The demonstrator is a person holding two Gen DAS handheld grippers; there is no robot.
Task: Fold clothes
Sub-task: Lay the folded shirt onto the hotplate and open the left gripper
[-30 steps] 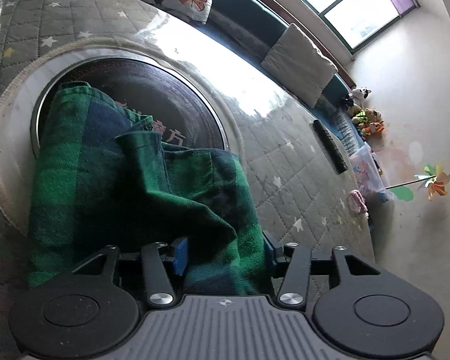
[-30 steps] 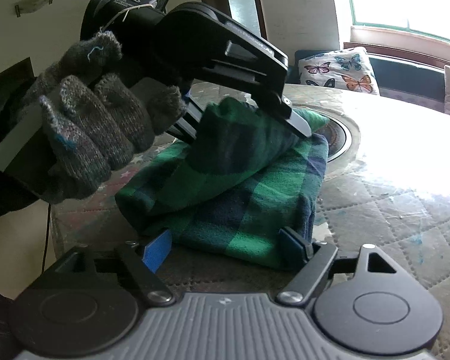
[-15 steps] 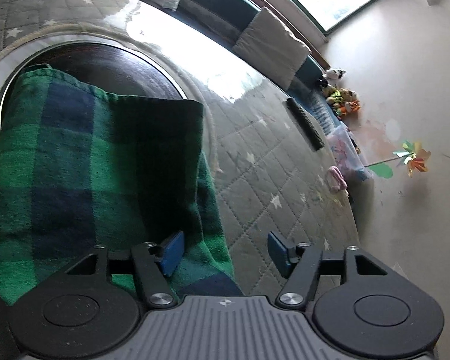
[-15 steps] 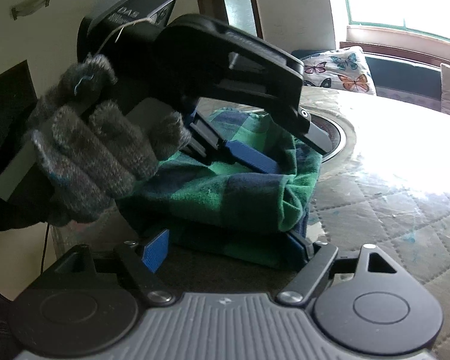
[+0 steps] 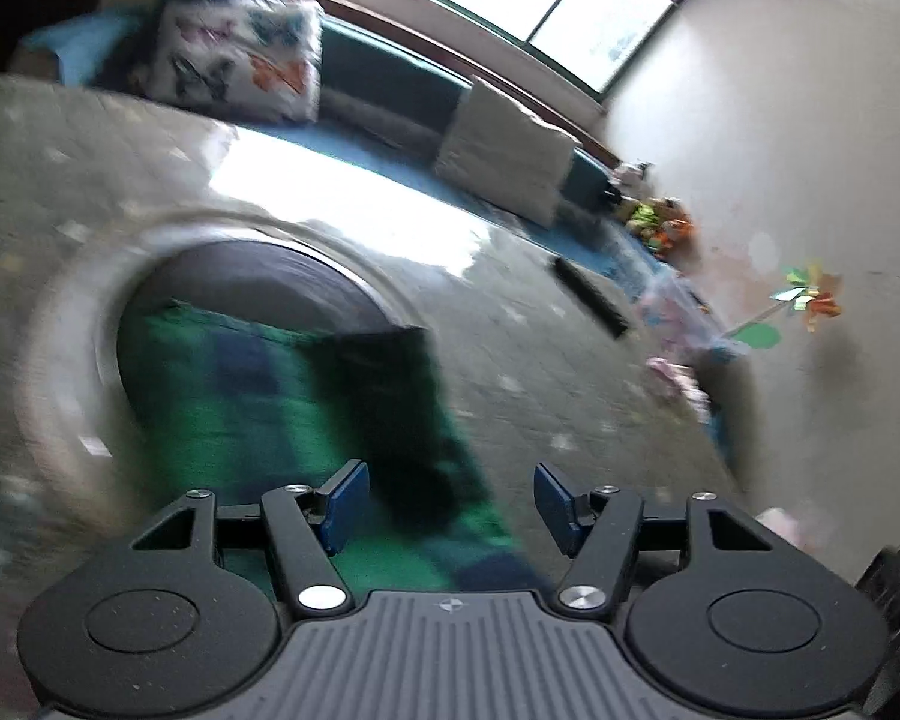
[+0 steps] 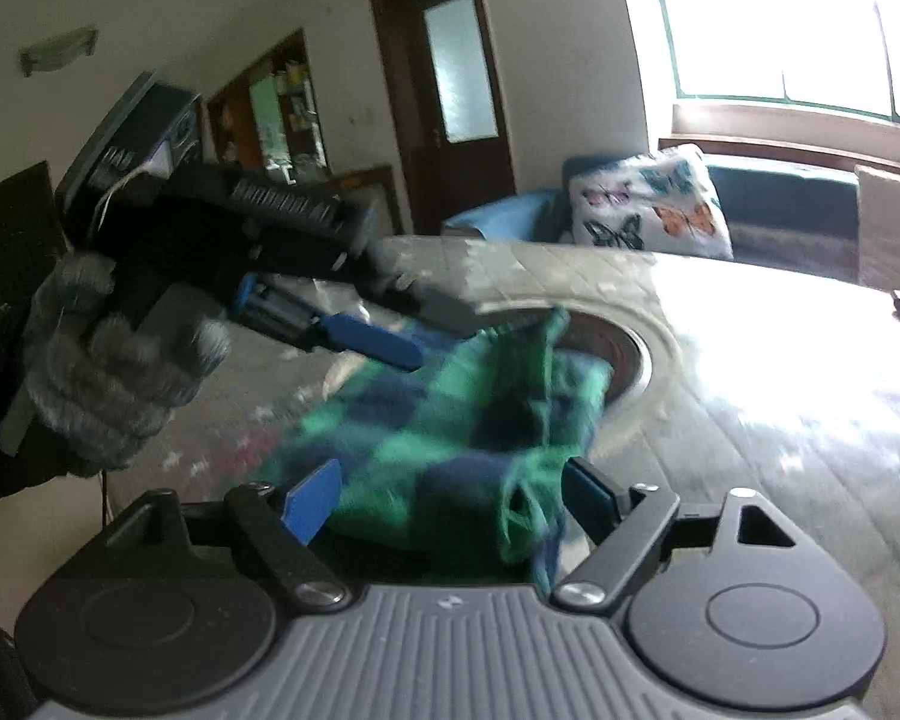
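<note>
Both grippers stand open and hold nothing. Left gripper (image 5: 447,501), its jaws having just opened, hangs above the folded green plaid cloth (image 5: 306,420), which lies on the quilted table (image 5: 570,396). Right gripper (image 6: 450,495) brackets the cloth's near edge without pressing. Lift both straight clear to keep the fold undisturbed.

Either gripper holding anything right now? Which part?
Left gripper: nothing, fingers just opened, clear above the green-and-navy plaid cloth. Right gripper: fingers straddle its near folded end; grip unclear.
</note>
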